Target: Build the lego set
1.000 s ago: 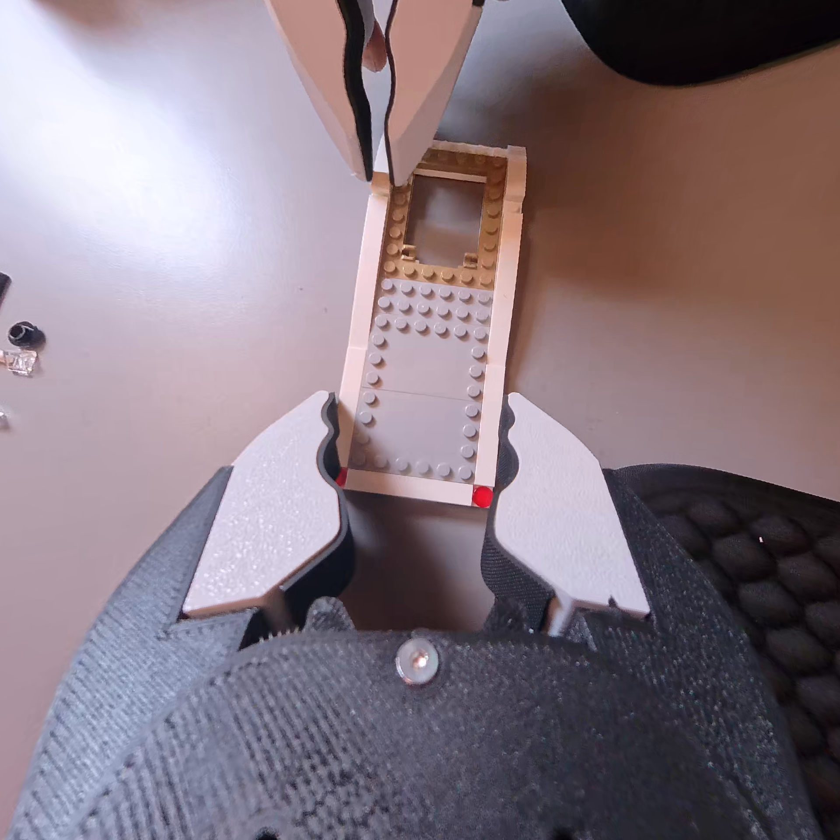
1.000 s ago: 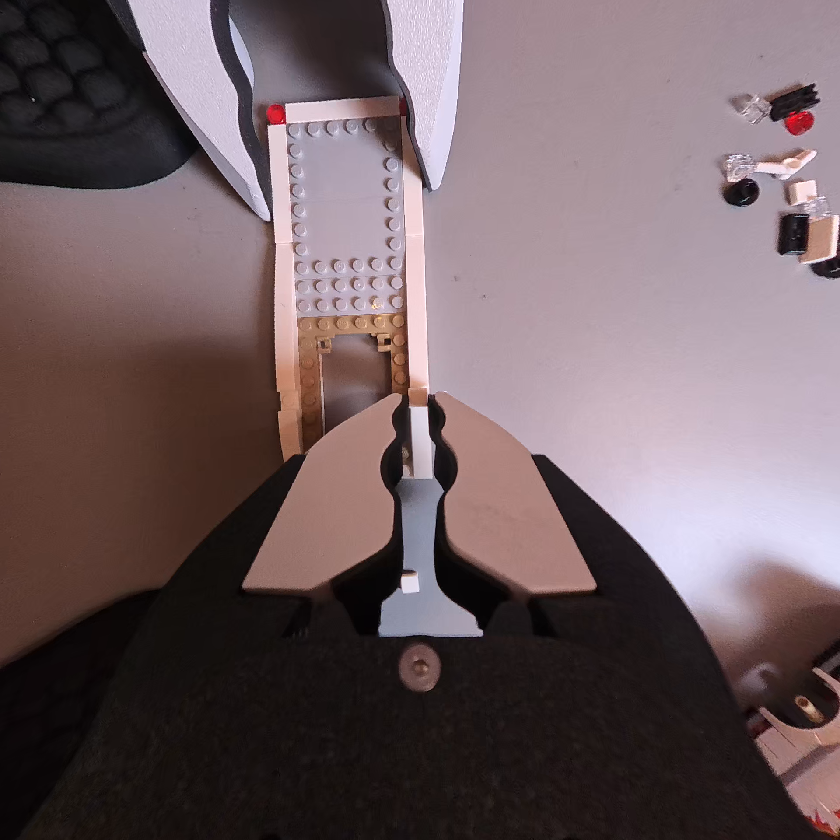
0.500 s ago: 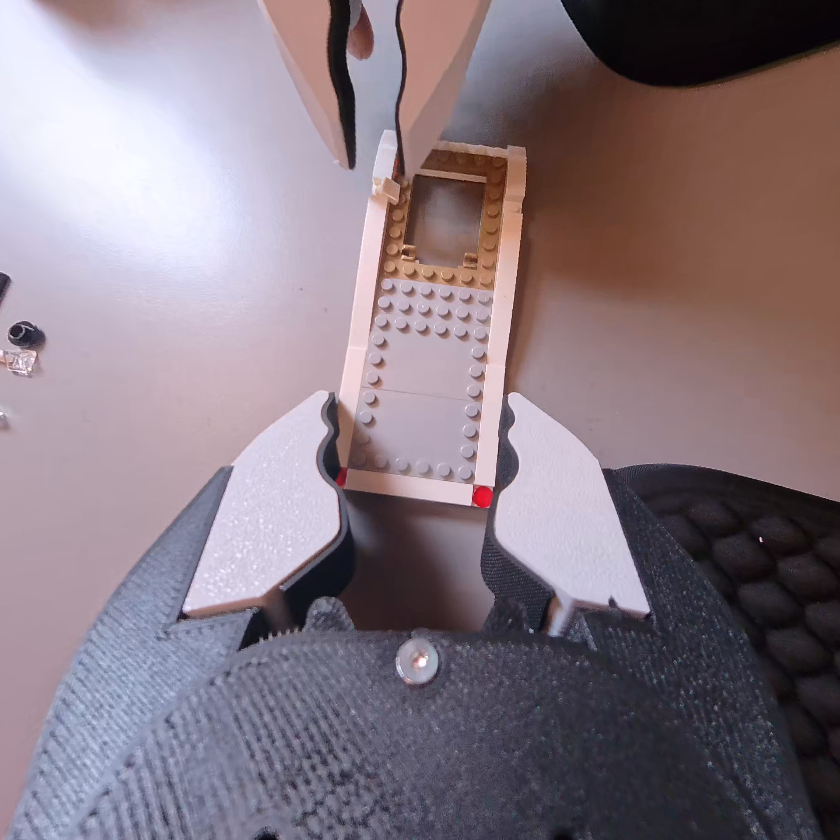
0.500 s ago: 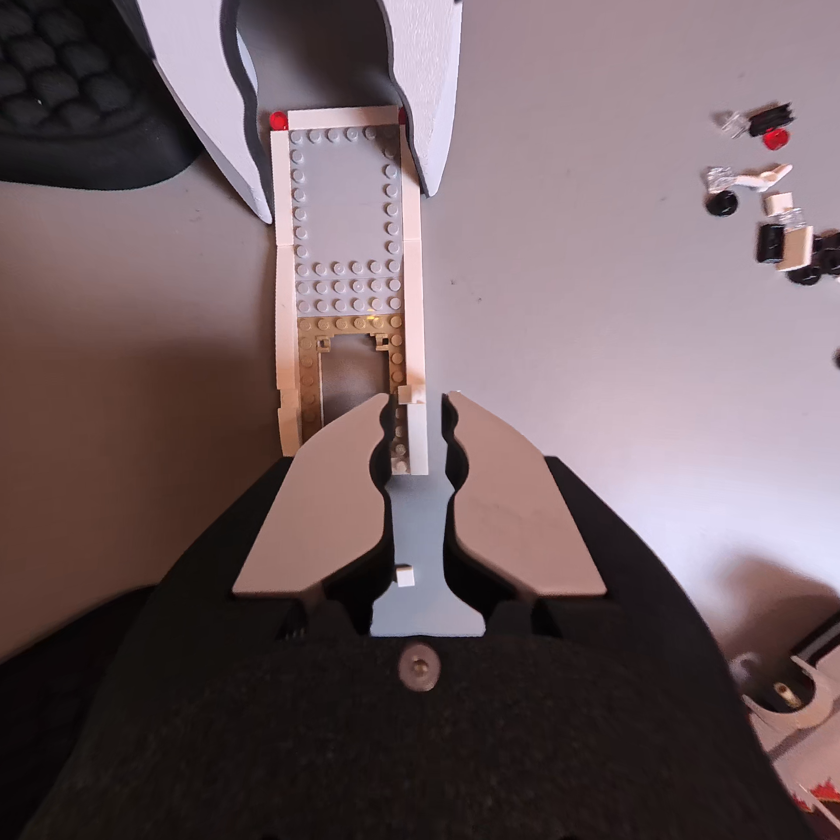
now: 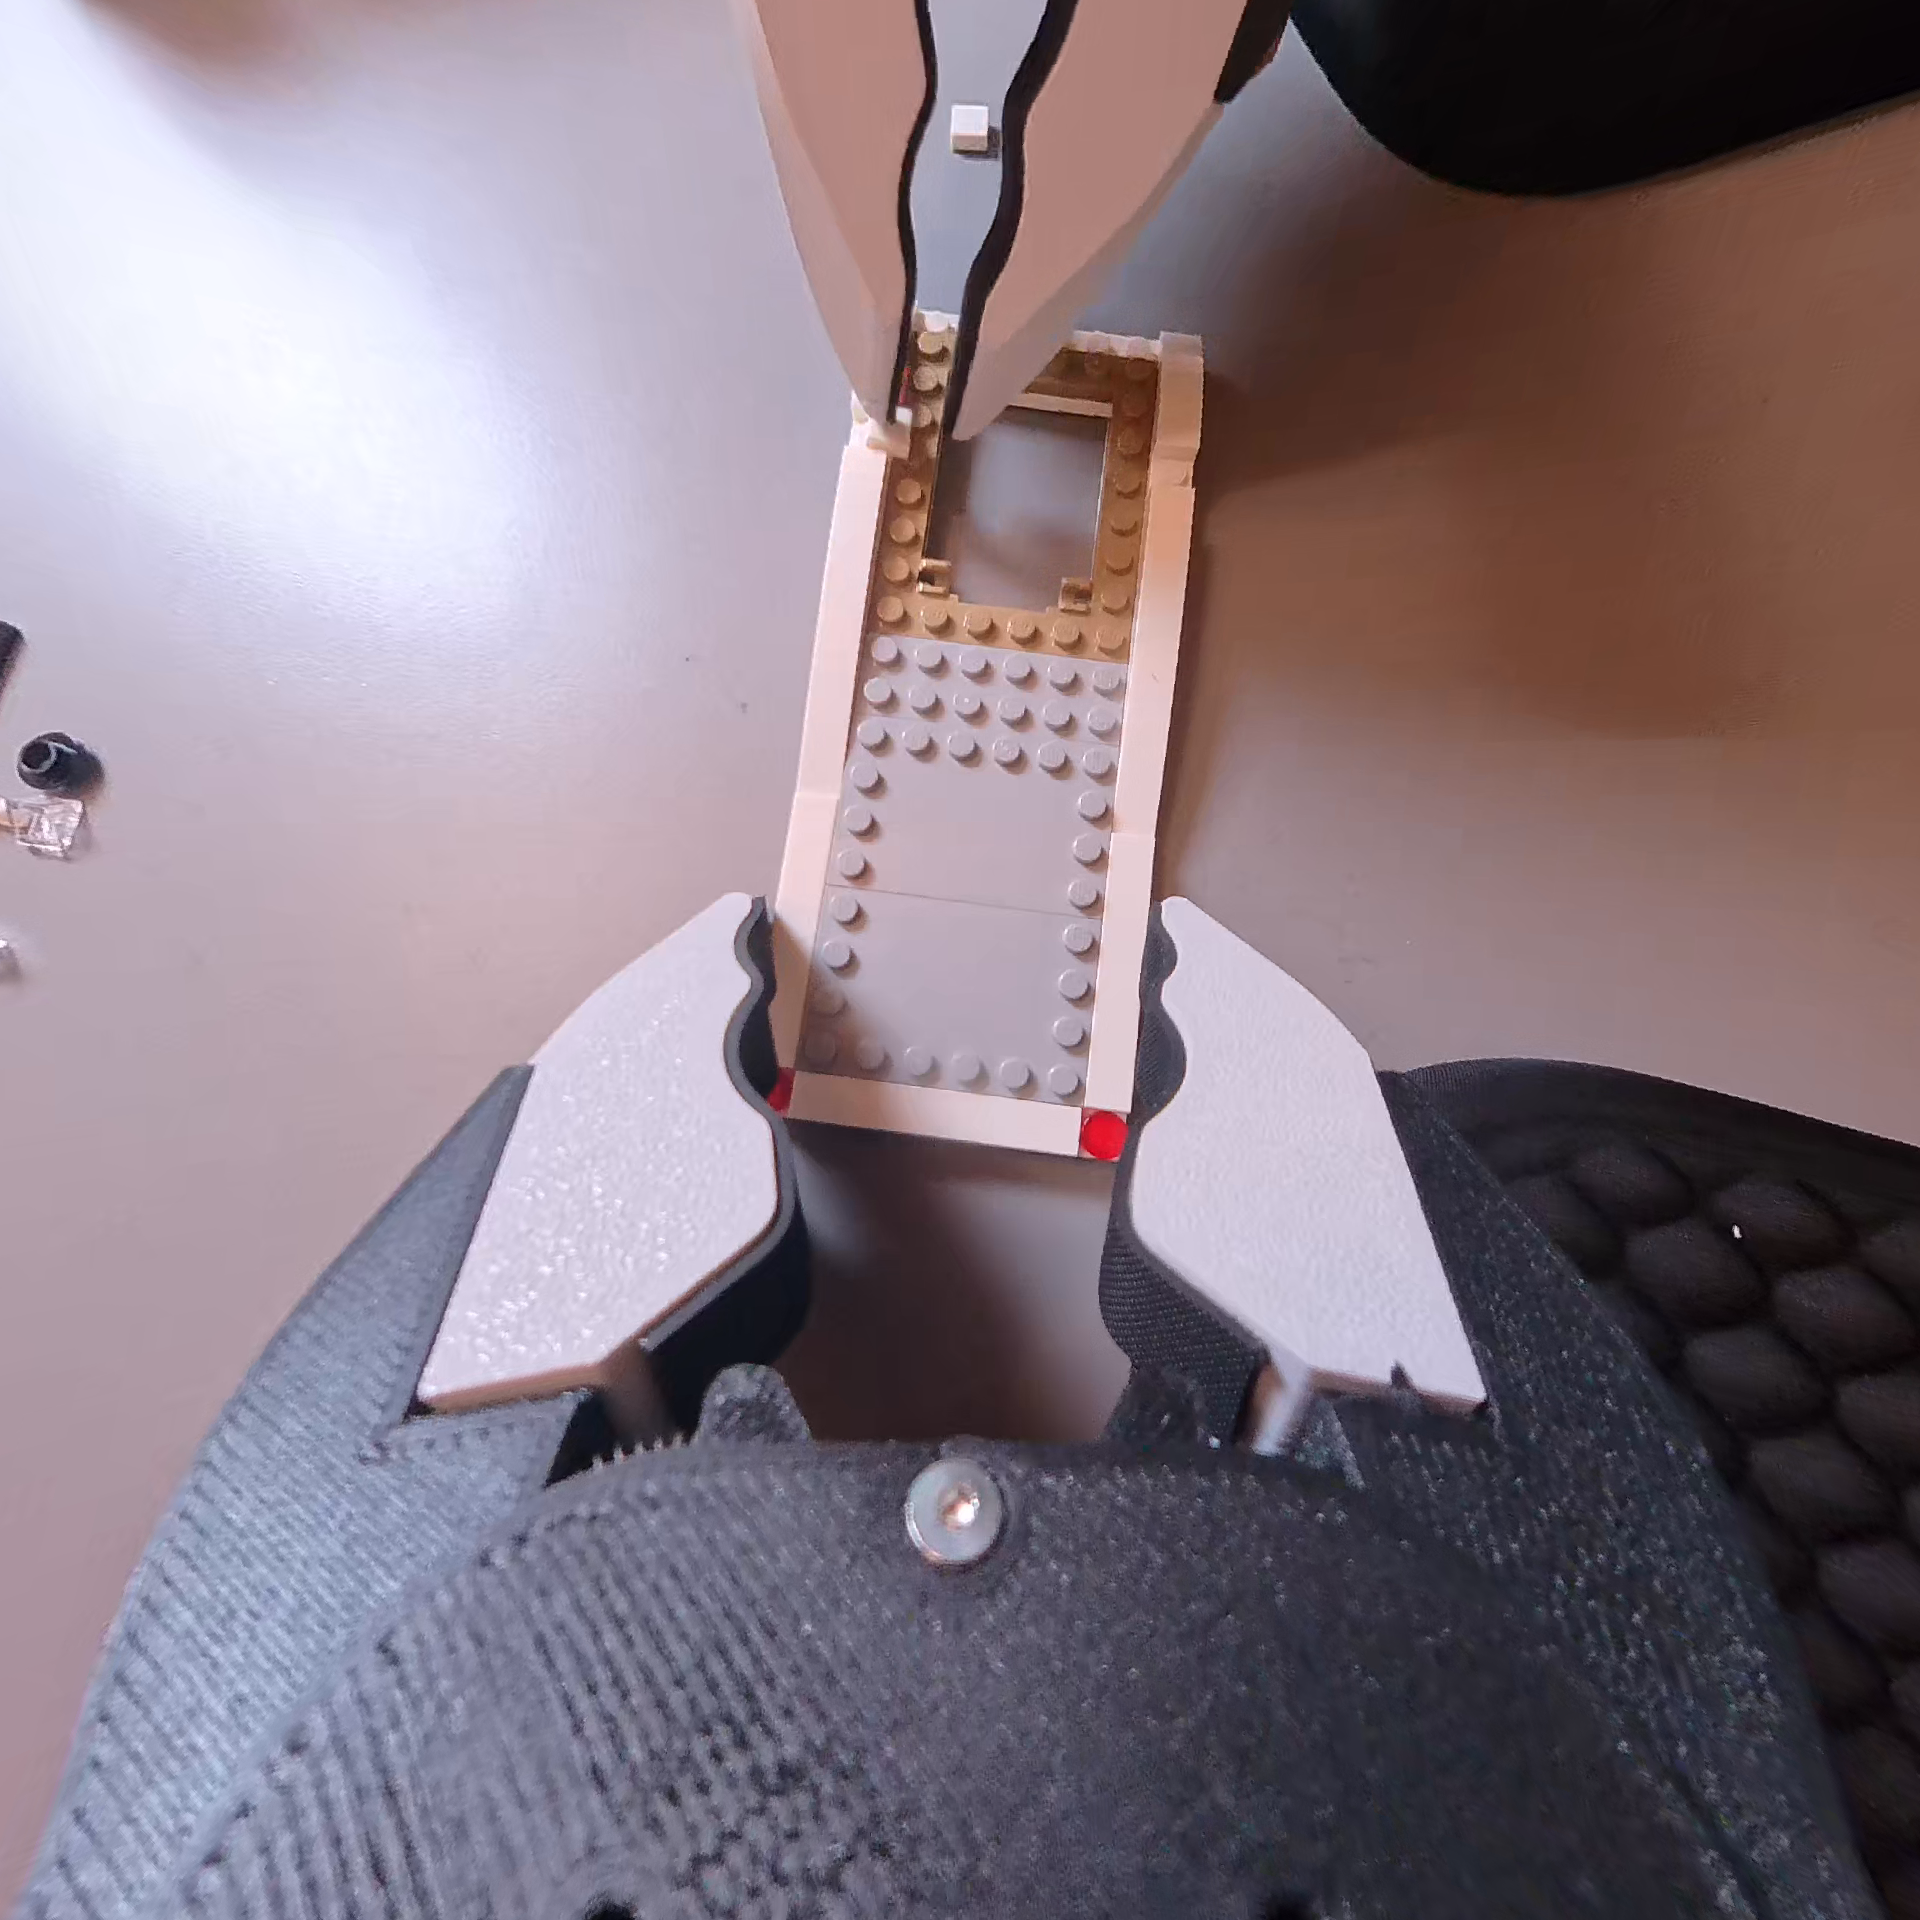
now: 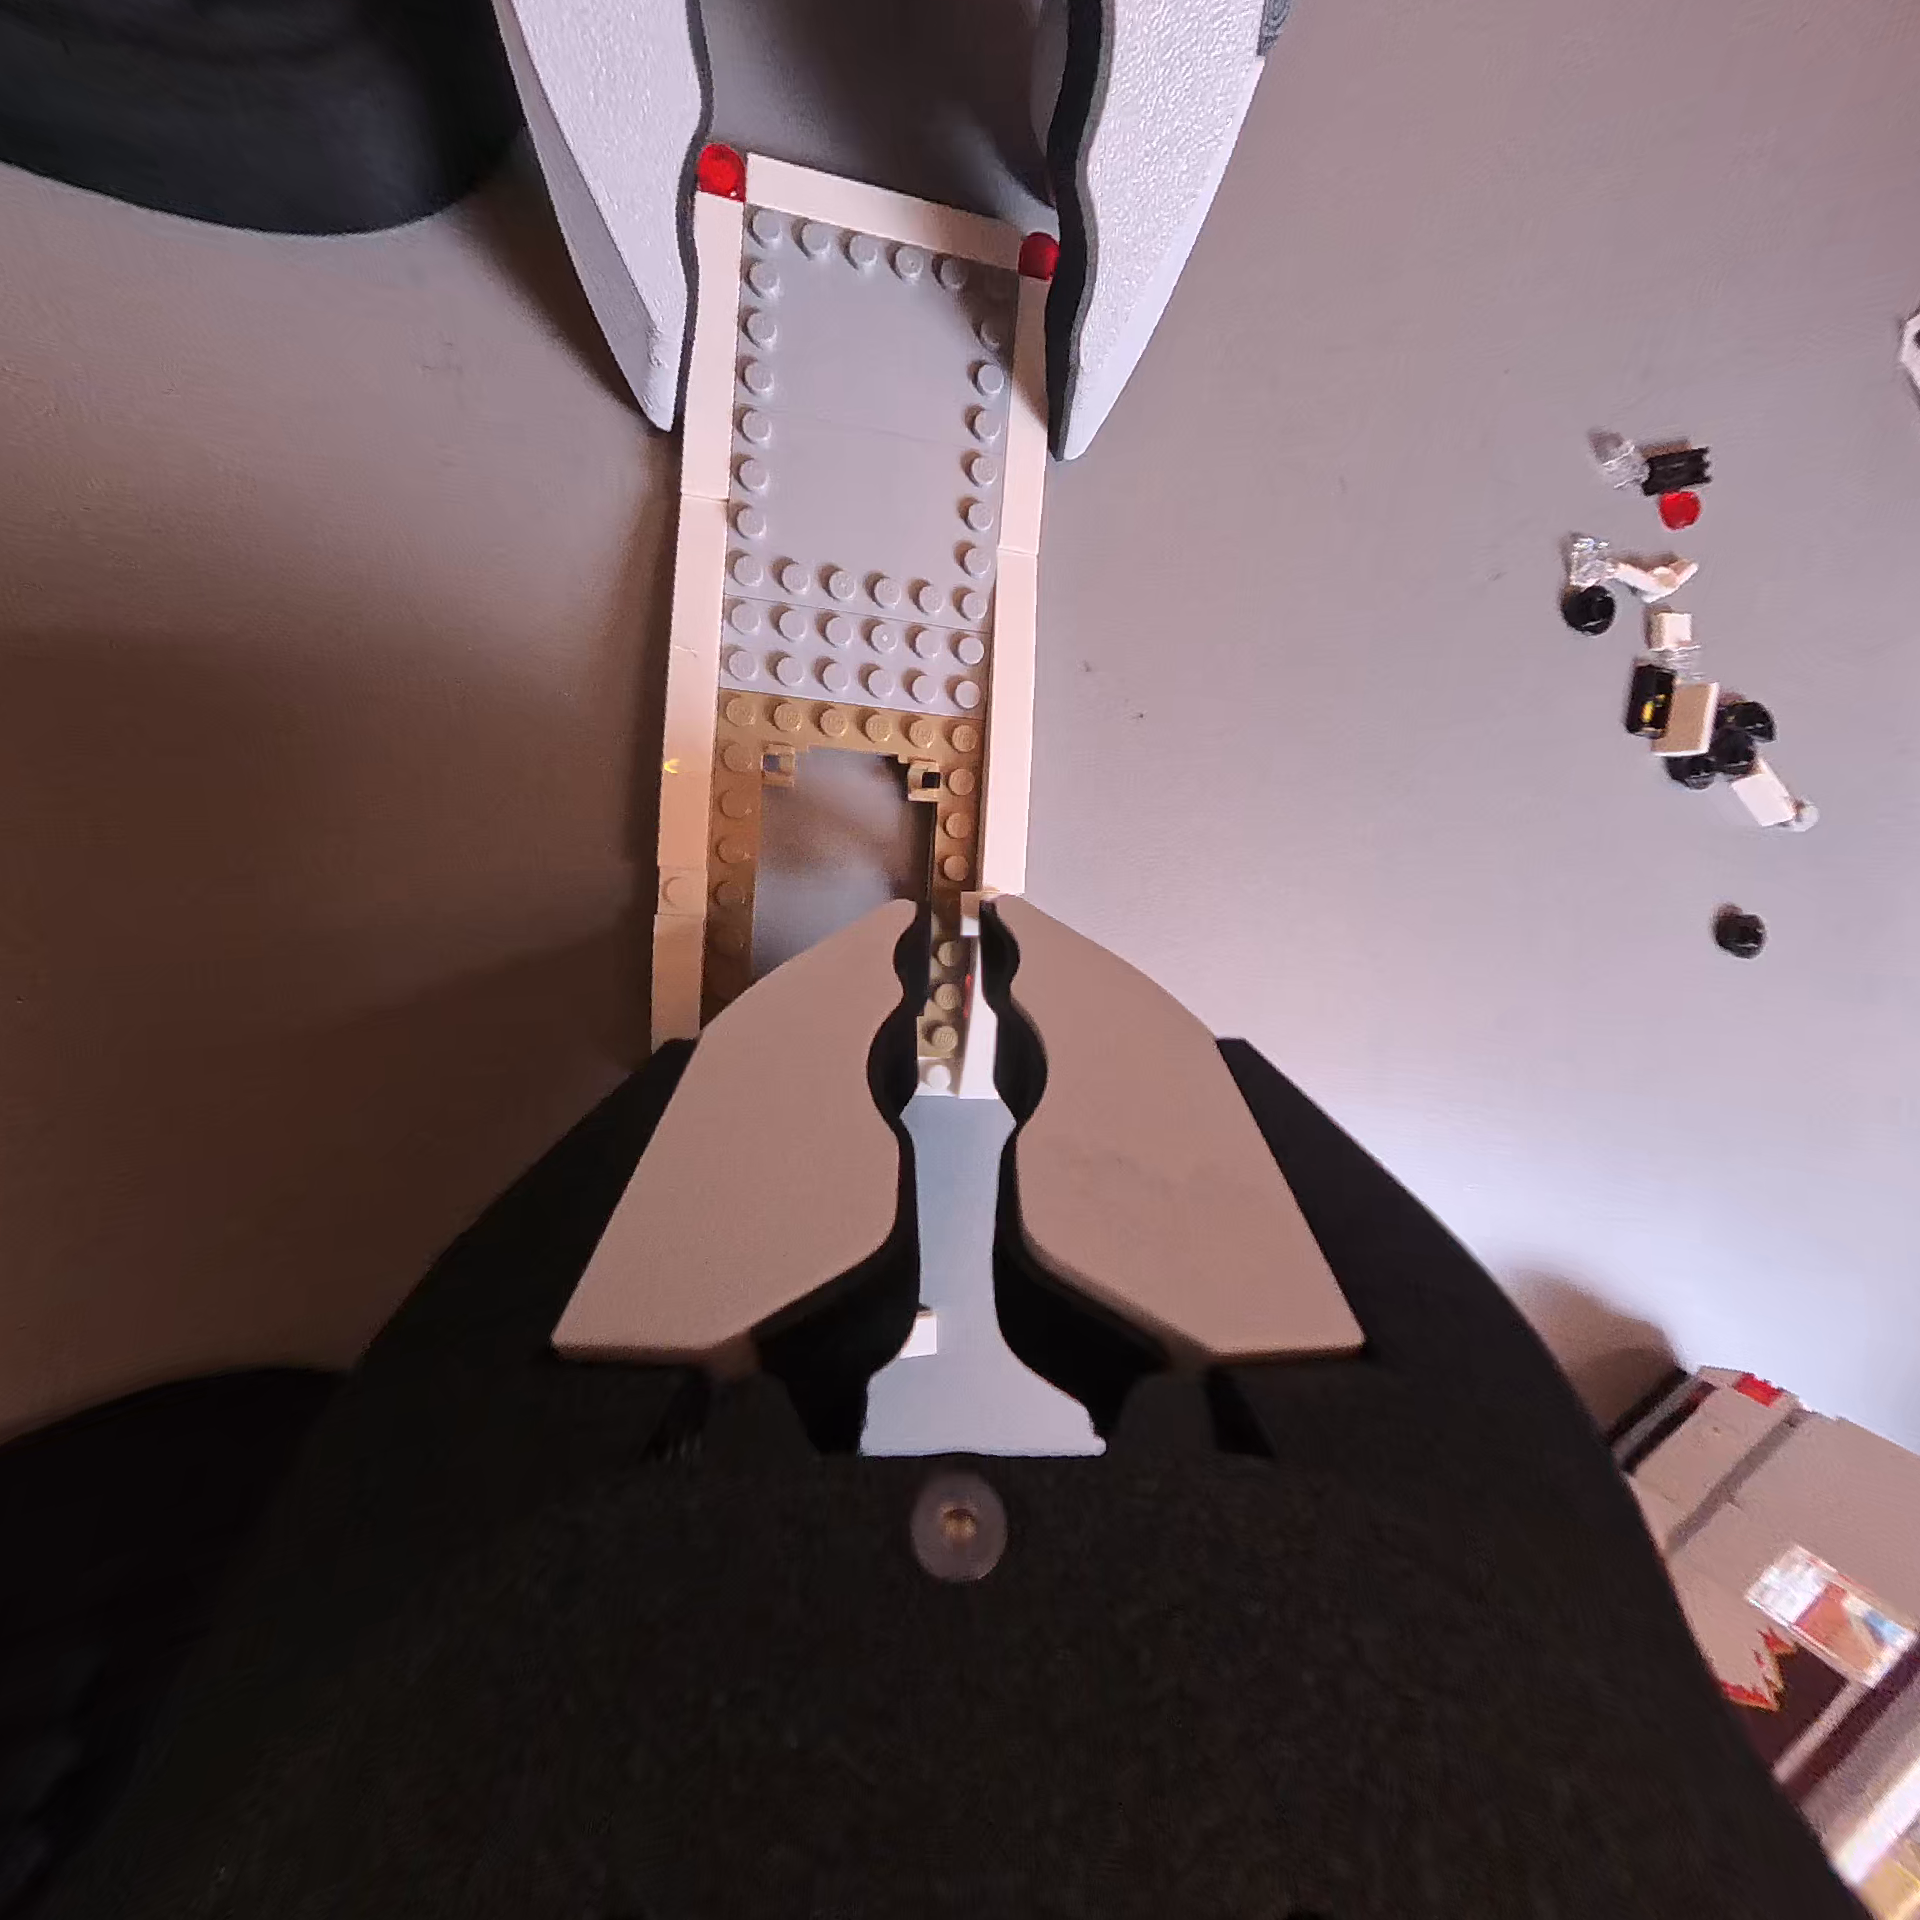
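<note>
The right gripper (image 6: 951,914) has its jaws nearly together on the white edge strip (image 6: 981,1029) at the near right corner of the brick plate assembly (image 6: 868,499). The left gripper (image 5: 961,914), jaws wide, clamps the far end. To seat the strip well, pressure should stay straight down while that end stays braced.

Grey table (image 6: 1351,312), brick plate assembly (image 6: 862,468), loose pieces (image 6: 1673,665)

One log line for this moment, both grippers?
left gripper: shut on brick plate near end | right gripper: narrow over far white edge strip, grip unclear
</note>
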Available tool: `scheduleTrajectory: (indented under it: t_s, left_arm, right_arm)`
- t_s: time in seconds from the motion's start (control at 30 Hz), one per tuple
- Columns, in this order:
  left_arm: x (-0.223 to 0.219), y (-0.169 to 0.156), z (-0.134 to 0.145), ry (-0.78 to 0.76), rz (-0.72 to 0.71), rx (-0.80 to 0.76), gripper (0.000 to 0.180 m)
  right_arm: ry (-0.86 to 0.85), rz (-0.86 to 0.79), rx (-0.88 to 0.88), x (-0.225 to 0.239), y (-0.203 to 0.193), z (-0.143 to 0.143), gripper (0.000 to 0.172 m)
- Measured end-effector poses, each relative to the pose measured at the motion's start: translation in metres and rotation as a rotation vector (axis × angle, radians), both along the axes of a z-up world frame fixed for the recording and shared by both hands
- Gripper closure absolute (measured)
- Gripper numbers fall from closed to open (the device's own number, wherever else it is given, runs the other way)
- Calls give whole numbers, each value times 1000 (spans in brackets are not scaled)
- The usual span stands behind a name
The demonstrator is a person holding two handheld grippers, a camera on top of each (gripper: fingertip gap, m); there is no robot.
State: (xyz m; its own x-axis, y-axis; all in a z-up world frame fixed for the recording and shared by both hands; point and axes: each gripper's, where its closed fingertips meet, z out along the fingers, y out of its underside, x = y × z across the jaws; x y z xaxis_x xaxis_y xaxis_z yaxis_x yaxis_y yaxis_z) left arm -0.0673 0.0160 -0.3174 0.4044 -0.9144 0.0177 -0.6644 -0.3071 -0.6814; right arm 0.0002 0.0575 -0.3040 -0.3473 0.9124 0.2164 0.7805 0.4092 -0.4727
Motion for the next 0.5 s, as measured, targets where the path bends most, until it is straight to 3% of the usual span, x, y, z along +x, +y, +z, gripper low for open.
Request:
scheduleTrajectory:
  t_s: [0.5]
  left_arm:
    - [0,0,0,1,1,0,112]
  right_arm:
    - [-5,-25,9,-2,6,0,169]
